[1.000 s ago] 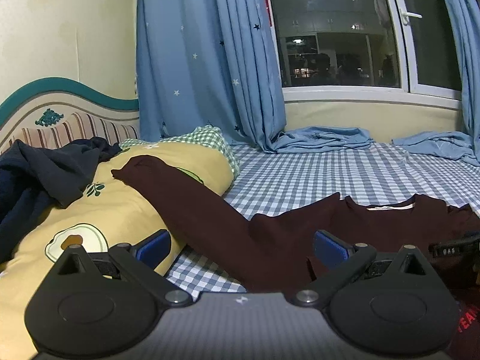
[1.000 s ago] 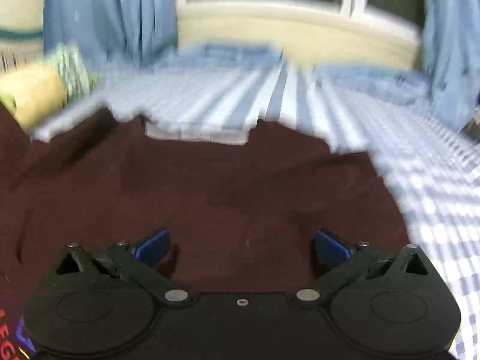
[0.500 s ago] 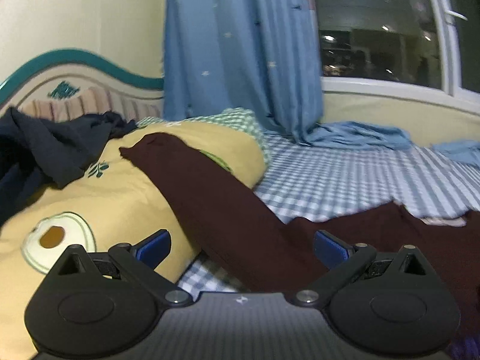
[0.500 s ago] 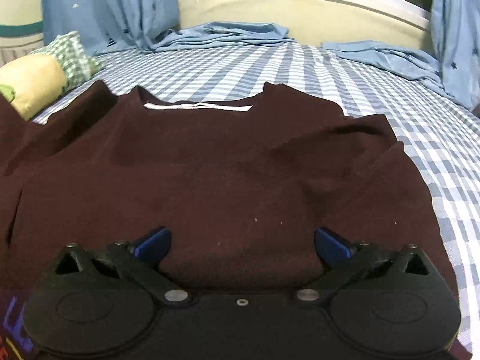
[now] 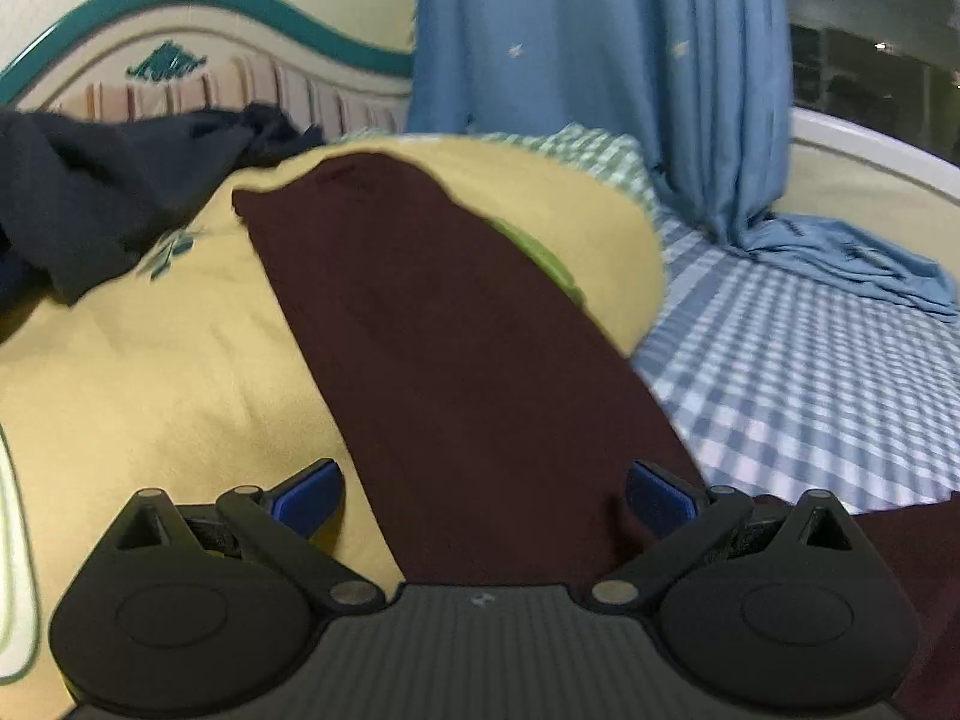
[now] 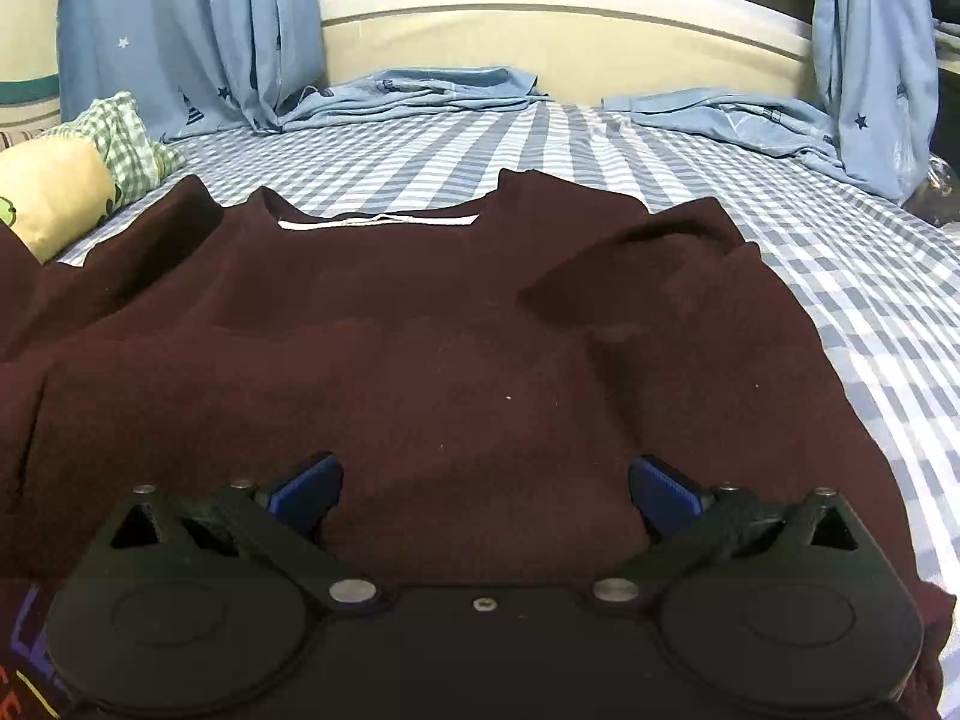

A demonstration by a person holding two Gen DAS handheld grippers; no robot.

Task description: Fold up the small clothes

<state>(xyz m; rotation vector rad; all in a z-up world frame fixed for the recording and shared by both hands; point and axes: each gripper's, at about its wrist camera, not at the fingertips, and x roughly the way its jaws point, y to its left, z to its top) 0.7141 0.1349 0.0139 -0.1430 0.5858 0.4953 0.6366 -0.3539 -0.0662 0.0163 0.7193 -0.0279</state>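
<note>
The left claw (image 5: pixel 483 495) is held with its jaws wide apart and nothing between them. Directly ahead of it, the sleeve (image 5: pixel 432 324) of the sweater is laid out lengthwise, running away from the claw and up over a yellow pillow (image 5: pixel 150 372); its cuff end lies at the far top of the pillow. To the left beyond the pillow a dark garment (image 5: pixel 102 192) is heaped; to the right, checked bedding (image 5: pixel 810 372) is seen.

The right claw (image 6: pixel 483 489) is likewise spread open and empty, poised low over the sweater (image 6: pixel 420 348) body — spread flat on the sheet (image 6: pixel 660 150), neckline at the far side, a raised wrinkle at the far right shoulder.

The knit is judged soft, limp and light: it will drape and sag rather than hold shape, and a single layer may slip out of a shallow pinch. The sleeve is best taken near the cuff, with the whole thickness gathered between the pads, so it can be carried across the body. The body is better taken at a hem corner or shoulder seam, where the fabric is doubled — the middle would only bunch.
</note>
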